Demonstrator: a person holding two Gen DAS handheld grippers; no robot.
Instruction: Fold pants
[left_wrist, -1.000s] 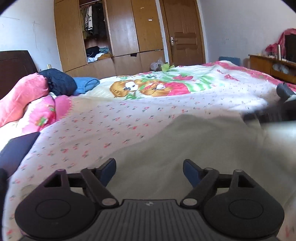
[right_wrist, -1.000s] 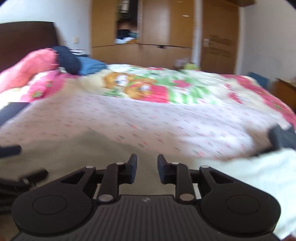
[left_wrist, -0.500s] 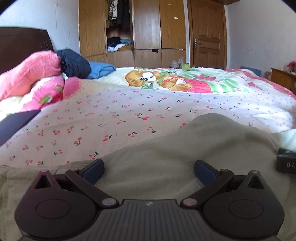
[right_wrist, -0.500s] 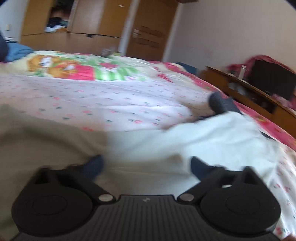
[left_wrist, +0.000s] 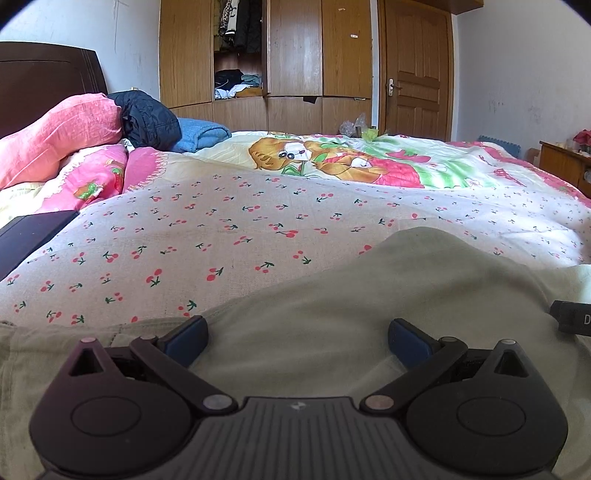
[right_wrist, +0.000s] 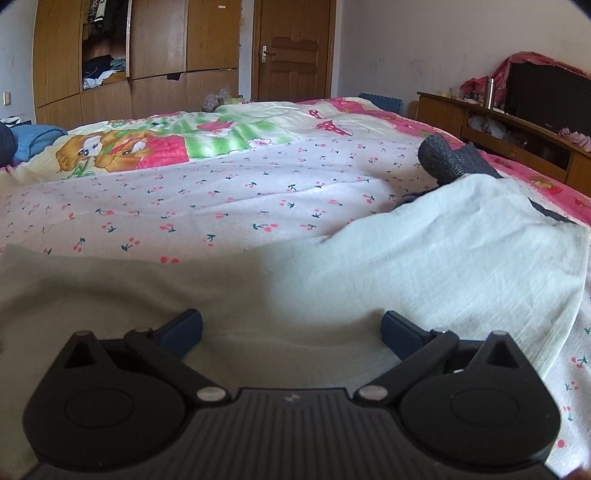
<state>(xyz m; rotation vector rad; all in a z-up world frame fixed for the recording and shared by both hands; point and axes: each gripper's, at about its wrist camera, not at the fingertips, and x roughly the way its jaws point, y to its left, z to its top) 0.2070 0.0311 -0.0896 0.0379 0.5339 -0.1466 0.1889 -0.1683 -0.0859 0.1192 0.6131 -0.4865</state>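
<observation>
Both the left tool (left_wrist: 297, 338) and right tool (right_wrist: 291, 328) hover wide, empty, jaws just opened, over the pale greenish cotton pants (left_wrist: 332, 306) on the cherry-print bed (left_wrist: 221, 229), seemingly ready to pinch an edge.

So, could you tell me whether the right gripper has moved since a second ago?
Yes. The right gripper has swung to the right: the door slid leftward in its view. Its jaws have just been opening and stand wide over the pants, gripping nothing.

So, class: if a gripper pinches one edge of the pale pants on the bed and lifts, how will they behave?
The pants will probably droop, since they already follow the bedspread in soft humps. They look thin, so likely light. The far edge may drag.
</observation>
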